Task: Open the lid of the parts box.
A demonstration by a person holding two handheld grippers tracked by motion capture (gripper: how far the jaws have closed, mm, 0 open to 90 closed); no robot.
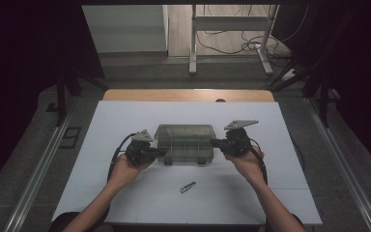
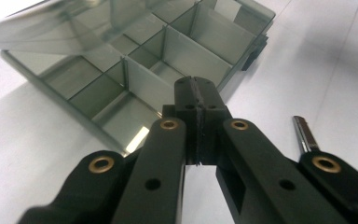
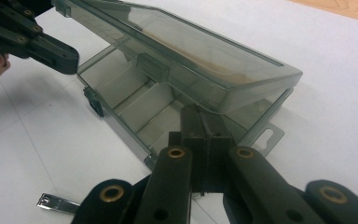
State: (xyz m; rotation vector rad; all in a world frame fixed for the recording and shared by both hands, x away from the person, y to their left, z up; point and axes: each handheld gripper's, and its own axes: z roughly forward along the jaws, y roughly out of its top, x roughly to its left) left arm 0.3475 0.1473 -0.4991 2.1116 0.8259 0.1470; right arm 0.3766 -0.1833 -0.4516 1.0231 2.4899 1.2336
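In the high view, a smoky transparent organizer box [image 1: 184,142] lies near the middle of the white table [image 1: 125,116], with its lid raised. The left gripper [image 1: 160,152] is at the 9 o'clock side of the box, its tip touching the box's left end. The right gripper [image 1: 213,142] is at the 3 o'clock side, its tip at the box's right end. A small metal clip [image 1: 188,187] lies on the table at 6 o'clock from the box, well apart from it.

In the left gripper view, the jaws of the left gripper [image 2: 197,88] are clenched together with nothing between them. Their tip is at the near wall of the box [image 2: 135,70], whose dividers form several compartments. The metal clip [image 2: 304,134] is at 3 o'clock of the jaws.

In the right gripper view, the jaws of the right gripper [image 3: 202,119] are also pressed together, without any thing inside. Their tip is at the box's [image 3: 177,70] end wall, under the tilted lid. The left gripper [image 3: 70,58] touches the far end at 10 o'clock. The clip [image 3: 56,203] lies at 8 o'clock.
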